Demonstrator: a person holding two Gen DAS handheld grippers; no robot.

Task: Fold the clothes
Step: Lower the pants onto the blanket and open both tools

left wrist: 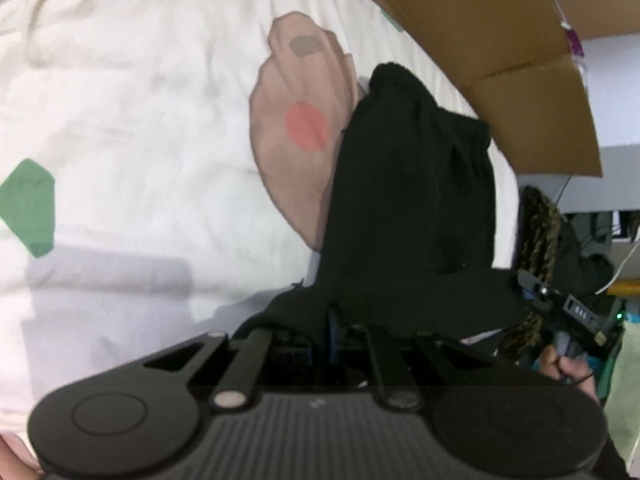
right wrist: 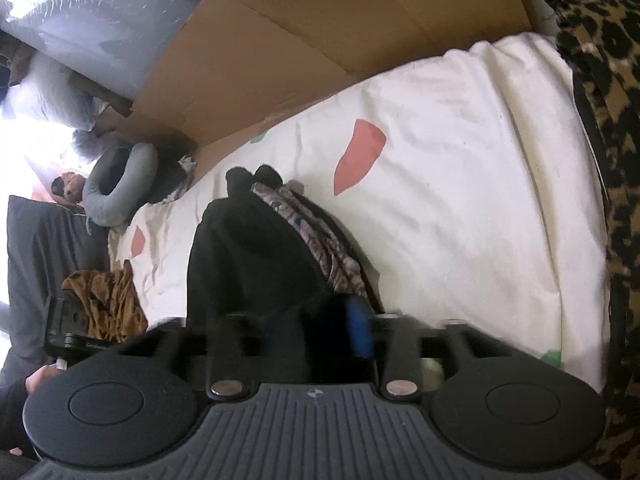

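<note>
- Pinched in the closed fingers of the left gripper: a corner of a black, soft knit garment, bunched over the fingertips and hiding most of them.
- Spreads ahead of those fingers and a little to their right as a tall dark fold, resting on a white bedsheet with coloured patches.
- In the right wrist view, drapes the same black garment over and between the parted fingers of the right gripper; shows one blue pad bare on the right side, not pressed against the cloth, with the opposite finger covered by fabric.
- Just right of that fold, ahead of the blue pad: a strip of grey and mauve patterned fabric, touching the black cloth; cannot tell whether lining or a separate piece.
- Left of the left fingers, on the sheet: a tan printed shape with a pink spot, partly under the garment's edge.
- Far ahead of both pairs of fingers: a flat brown cardboard sheet along the edge of the bed.
- Well left of the right fingers: a crumpled brown spotted cloth and, further ahead, a grey U-shaped neck pillow.
- Far right of the right fingers: a leopard-print fabric beside the sheet.
</note>
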